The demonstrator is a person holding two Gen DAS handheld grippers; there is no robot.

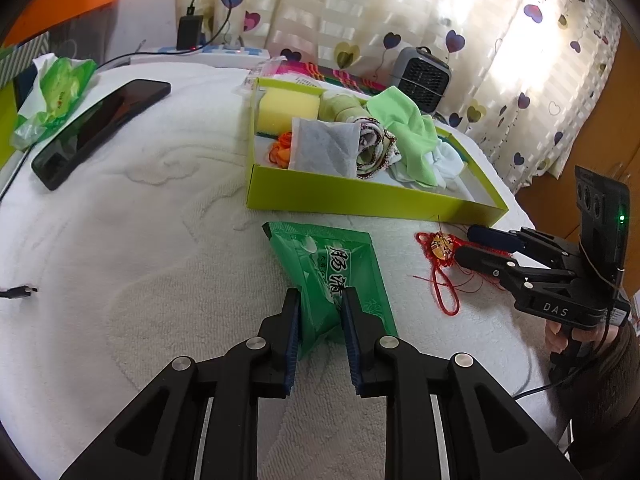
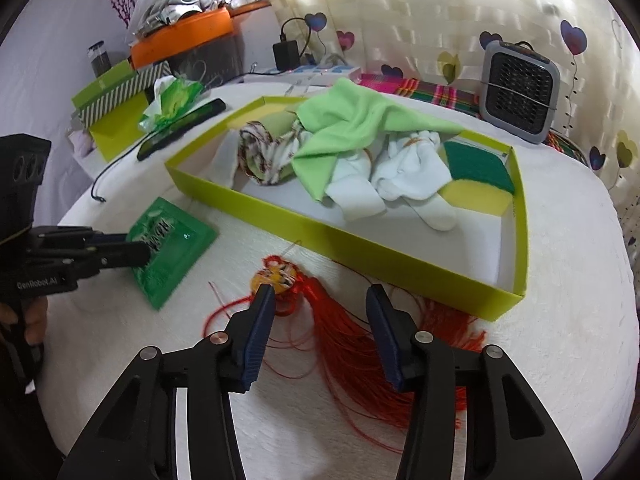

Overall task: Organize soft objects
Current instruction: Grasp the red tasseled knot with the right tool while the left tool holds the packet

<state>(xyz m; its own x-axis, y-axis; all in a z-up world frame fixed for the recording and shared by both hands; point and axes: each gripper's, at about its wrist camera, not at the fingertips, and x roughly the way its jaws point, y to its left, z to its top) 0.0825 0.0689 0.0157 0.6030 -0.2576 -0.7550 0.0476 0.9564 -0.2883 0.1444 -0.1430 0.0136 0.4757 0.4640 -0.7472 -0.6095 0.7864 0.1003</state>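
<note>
Soft objects are lying in and around a lime-green box (image 2: 360, 240) that is sitting on a white towel-covered surface (image 1: 140, 240). Inside the box, a light green cloth (image 2: 344, 128) is draping over white socks (image 2: 404, 180), with a patterned rolled cloth (image 2: 260, 156) beside it and a yellow sponge with a green scrubbing side (image 2: 476, 176) tucked into the corner nearest the small grey fan (image 2: 520, 92). In the left wrist view a grey sachet (image 1: 324, 148) is leaning at the box's front wall (a yellow sponge (image 1: 286, 108) is sitting behind it).

In front of the box, a green tissue packet (image 1: 332, 276) is resting on the towel, and the left gripper (image 1: 320, 300) is pinching it, its blue pads pressing the wrapper from both sides. To its right, a red tassel ornament (image 2: 332, 320) is spreading its threads across the towel. The right gripper (image 2: 320, 300) is hovering over it with its jaws apart, the tassel's cord lying between the fingers and the left fingertip (image 2: 264, 296) just beside the round charm; the pads are not pressing on it.

Farther left, a black phone (image 1: 100, 128) is lying near a crumpled green tissue bag (image 1: 60, 88).
</note>
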